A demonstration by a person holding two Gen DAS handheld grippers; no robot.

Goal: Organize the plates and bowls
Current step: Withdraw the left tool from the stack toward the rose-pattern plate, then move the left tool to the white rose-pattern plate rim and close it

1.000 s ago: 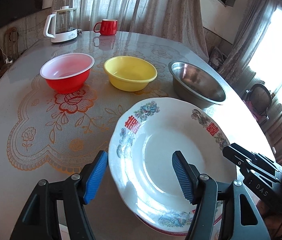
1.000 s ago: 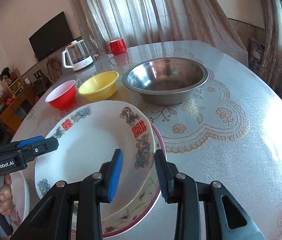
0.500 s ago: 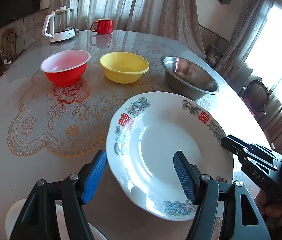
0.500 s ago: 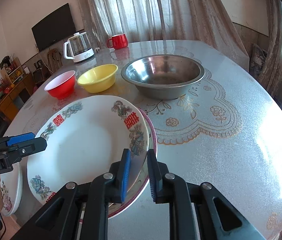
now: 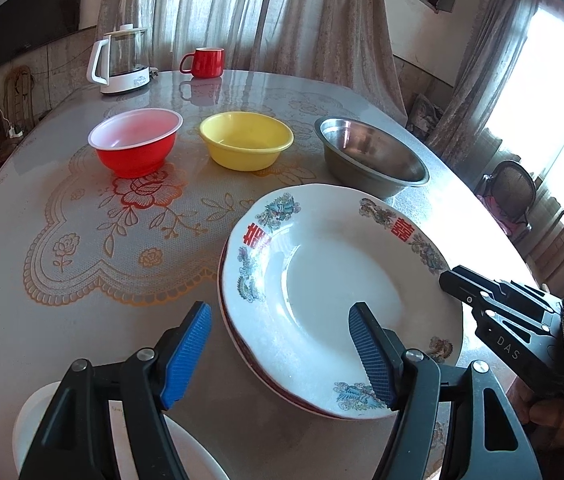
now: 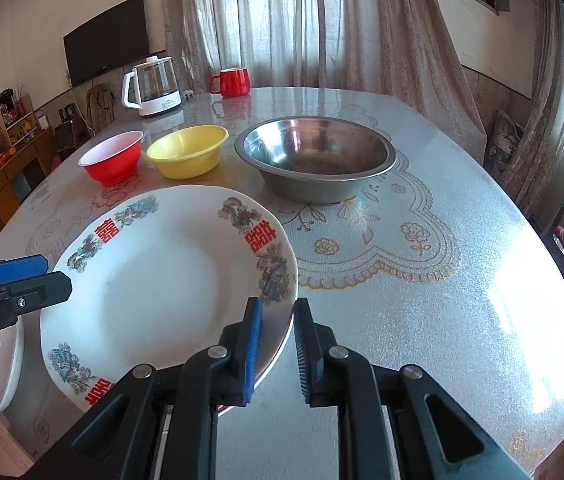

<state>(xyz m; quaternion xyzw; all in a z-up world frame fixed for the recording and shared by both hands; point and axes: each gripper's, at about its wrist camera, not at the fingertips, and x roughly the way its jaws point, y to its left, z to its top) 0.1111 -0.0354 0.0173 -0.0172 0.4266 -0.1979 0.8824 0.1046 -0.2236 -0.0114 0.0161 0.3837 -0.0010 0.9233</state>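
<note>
A white plate with red characters and a flower rim (image 5: pixel 342 280) (image 6: pixel 162 276) lies on top of a red-rimmed plate near the table's front edge. My right gripper (image 6: pixel 276 344) straddles the plate's right rim with its pads (image 6: pixel 252 344) apart and a gap showing; it also shows in the left wrist view (image 5: pixel 458 284). My left gripper (image 5: pixel 278 356) is open and empty, its fingers either side of the plate's near left rim. A red bowl (image 5: pixel 136 142), a yellow bowl (image 5: pixel 246 140) and a steel bowl (image 5: pixel 370 156) stand in a row behind.
A white kettle (image 5: pixel 120 60) and a red mug (image 5: pixel 204 62) stand at the table's far side. Another flowered plate (image 6: pixel 0 364) sits at the table's front left edge. A chair (image 5: pixel 510 196) is to the right of the table.
The top plate has come down flat onto the red-rimmed plate. My right gripper's fingers closed on the rim half a second ago and have now opened off it. My left gripper drew back slightly.
</note>
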